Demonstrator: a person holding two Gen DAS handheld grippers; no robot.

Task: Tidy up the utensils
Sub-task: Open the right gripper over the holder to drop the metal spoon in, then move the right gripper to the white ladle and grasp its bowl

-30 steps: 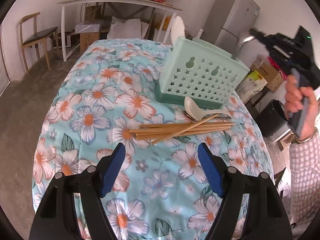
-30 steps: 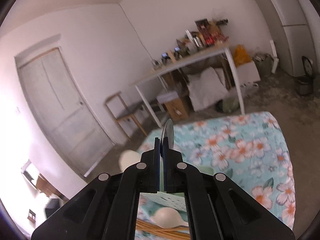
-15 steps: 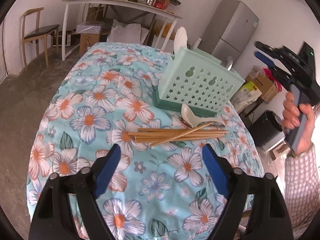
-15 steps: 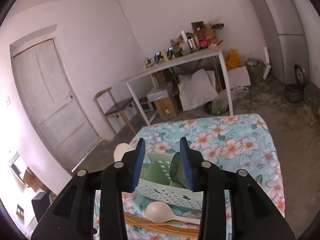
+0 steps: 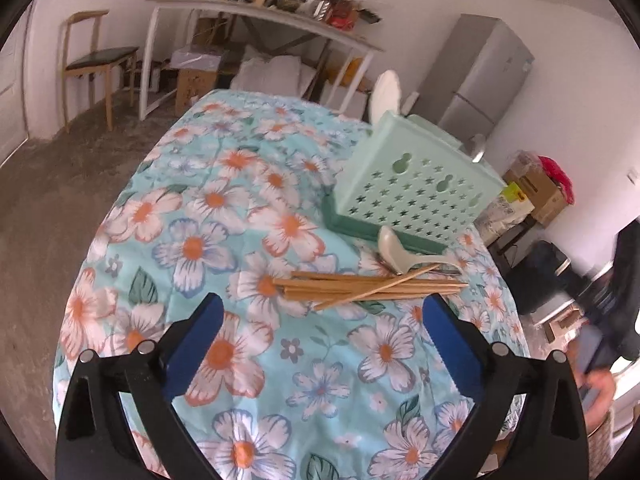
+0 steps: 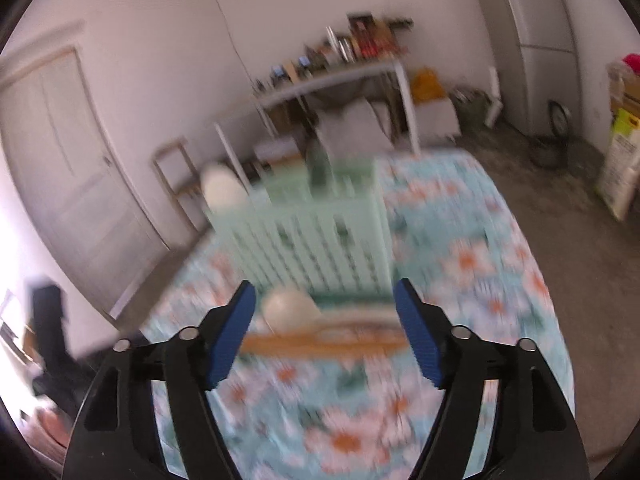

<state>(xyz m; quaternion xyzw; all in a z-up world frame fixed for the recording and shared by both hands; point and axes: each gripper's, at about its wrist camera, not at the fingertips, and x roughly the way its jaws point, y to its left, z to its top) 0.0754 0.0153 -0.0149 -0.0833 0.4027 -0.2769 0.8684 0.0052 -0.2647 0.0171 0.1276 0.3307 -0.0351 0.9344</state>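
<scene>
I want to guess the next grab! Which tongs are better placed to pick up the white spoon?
Probably the right tongs: their jaws are opening with the white spoon framed between them. The left tongs face the chopsticks instead.

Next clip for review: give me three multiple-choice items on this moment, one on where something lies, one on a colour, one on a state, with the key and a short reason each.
1. Where does the loose spoon lie?
A. on the chair
B. on the cloth between the basket and the chopsticks
C. on the floor

2. What colour is the basket?
A. red
B. black
C. pale green

3. What is between the fingers of the left hand-held gripper?
A. nothing
B. a spoon
C. a chopstick

Key:
1 B, the spoon rests just in front of the basket's base, its handle by the chopstick pile.
2 C, its star-punched wall is pale green.
3 A, the jaws are opening wide, and only the flowered cloth shows between the blue pads.
</scene>
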